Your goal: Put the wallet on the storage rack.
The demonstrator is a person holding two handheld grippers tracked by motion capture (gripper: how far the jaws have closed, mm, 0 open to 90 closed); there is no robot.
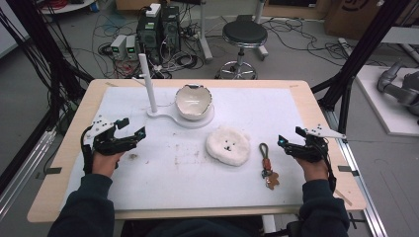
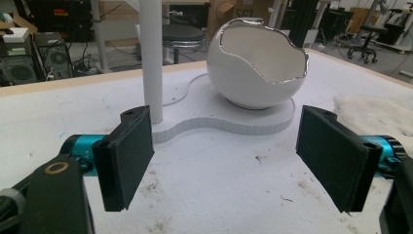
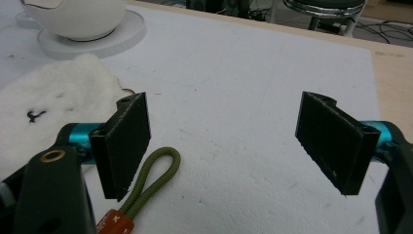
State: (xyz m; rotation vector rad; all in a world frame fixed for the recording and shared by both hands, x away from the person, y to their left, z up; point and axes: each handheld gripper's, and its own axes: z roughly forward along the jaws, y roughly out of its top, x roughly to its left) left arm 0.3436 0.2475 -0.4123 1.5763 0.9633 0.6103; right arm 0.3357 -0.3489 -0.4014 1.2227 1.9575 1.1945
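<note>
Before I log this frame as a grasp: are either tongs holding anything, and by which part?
Nothing is held. Left tongs and right tongs both stand open over the table.

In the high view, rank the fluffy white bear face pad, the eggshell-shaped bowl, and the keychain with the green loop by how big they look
Largest to smallest, as they look in the high view:
1. fluffy white bear face pad
2. eggshell-shaped bowl, a little smaller, though it sits farther from the camera, so that gap is unsure
3. keychain with the green loop, clearly smallest
</note>
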